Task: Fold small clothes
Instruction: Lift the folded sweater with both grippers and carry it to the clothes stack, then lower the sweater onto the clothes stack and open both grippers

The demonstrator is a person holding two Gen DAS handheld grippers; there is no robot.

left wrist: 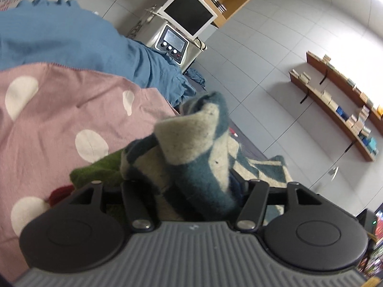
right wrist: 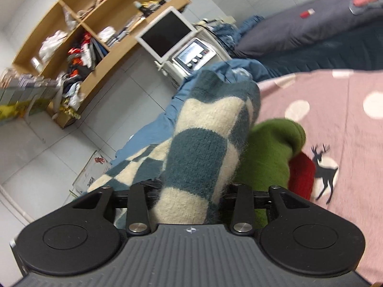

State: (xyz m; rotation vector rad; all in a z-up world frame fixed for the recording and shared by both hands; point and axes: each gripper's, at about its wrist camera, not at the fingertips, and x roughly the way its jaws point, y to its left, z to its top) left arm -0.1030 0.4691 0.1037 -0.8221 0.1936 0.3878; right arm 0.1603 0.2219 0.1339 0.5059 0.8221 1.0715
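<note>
Both grippers point slightly downward over the pink spotted blanket [right wrist: 335, 124]. The left gripper [left wrist: 189, 186] and the right gripper [right wrist: 191, 189] each have a bunched fold of the teal-and-cream checked garment [right wrist: 203, 143] between their jaws; the fabric hides the pads, so I cannot tell whether either grips it. The garment lies at the blanket's edge, touching a green garment [right wrist: 270, 150], with a red item [right wrist: 301, 172] beside that.

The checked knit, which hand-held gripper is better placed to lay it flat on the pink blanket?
Probably the left hand-held gripper: the checked knit bunches between its fingers, and open pink blanket lies right beside it. The right hand-held gripper also has knit, but the green garment is in its way.
</note>
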